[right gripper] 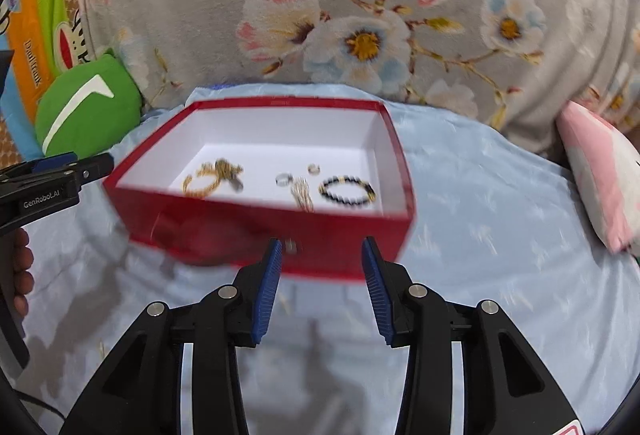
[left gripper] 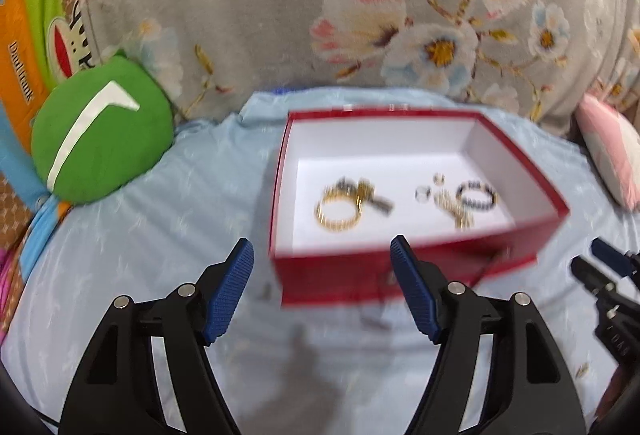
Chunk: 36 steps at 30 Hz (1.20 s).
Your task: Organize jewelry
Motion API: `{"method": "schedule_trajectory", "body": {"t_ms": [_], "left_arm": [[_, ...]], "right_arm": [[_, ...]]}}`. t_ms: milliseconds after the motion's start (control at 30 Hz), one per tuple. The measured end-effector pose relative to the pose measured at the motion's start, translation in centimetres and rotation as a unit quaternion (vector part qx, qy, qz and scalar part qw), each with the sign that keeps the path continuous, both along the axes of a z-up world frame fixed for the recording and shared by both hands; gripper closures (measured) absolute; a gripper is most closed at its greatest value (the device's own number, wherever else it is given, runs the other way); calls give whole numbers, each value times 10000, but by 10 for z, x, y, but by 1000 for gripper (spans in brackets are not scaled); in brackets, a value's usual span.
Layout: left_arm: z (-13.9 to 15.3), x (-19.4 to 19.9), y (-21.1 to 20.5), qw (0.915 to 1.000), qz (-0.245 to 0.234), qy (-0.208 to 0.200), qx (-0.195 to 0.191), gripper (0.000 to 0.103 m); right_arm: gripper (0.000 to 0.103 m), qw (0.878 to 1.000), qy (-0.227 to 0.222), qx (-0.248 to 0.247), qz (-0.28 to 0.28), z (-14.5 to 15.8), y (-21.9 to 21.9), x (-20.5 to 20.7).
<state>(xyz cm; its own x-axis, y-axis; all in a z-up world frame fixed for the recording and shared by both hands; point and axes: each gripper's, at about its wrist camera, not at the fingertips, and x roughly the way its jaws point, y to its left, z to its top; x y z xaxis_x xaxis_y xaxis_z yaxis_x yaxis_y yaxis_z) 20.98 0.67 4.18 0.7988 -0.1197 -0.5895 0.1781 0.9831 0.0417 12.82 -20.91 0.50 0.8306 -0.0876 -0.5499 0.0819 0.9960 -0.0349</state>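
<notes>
1. The left gripper (left gripper: 322,289) has its jaws wide apart with nothing between them; it hangs just short of the red box (left gripper: 400,275), whose near wall sits at twelve o'clock from the blue pads (left gripper: 230,289).
2. The right gripper (right gripper: 320,289) is also apart, less widely, and empty, aimed at the same near wall.
3. Inside the box, on its white floor, the jewelry lies spread out, probably so each piece can be reached singly: a gold bangle (left gripper: 336,213) at nine o'clock, a dark beaded bracelet (left gripper: 476,193) at three o'clock, small rings (left gripper: 424,193) and a gold chain (left gripper: 456,211) between them.
4. The box rests on a pale blue sheet (left gripper: 160,235), with a green cushion (left gripper: 100,135) at ten o'clock.
5. A tiny piece seems to lie against the box's outer wall (right gripper: 290,246); blur hides what it is.
6. Judged from this, most sorting looks done.
</notes>
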Motion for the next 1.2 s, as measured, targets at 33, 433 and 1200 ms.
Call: {"method": "schedule_trajectory", "body": {"t_ms": [33, 433, 1200], "left_arm": [[-8, -11, 3, 9999, 5, 104, 80, 35], [-87, -80, 24, 9946, 123, 1029, -113, 34], [-103, -85, 25, 9922, 130, 1179, -382, 33]], "right_arm": [[62, 10000, 16, -18, -29, -4, 1, -13], [54, 9907, 862, 633, -844, -78, -47, -97], [88, 9863, 1027, 959, -864, -84, -44, -75]]}}
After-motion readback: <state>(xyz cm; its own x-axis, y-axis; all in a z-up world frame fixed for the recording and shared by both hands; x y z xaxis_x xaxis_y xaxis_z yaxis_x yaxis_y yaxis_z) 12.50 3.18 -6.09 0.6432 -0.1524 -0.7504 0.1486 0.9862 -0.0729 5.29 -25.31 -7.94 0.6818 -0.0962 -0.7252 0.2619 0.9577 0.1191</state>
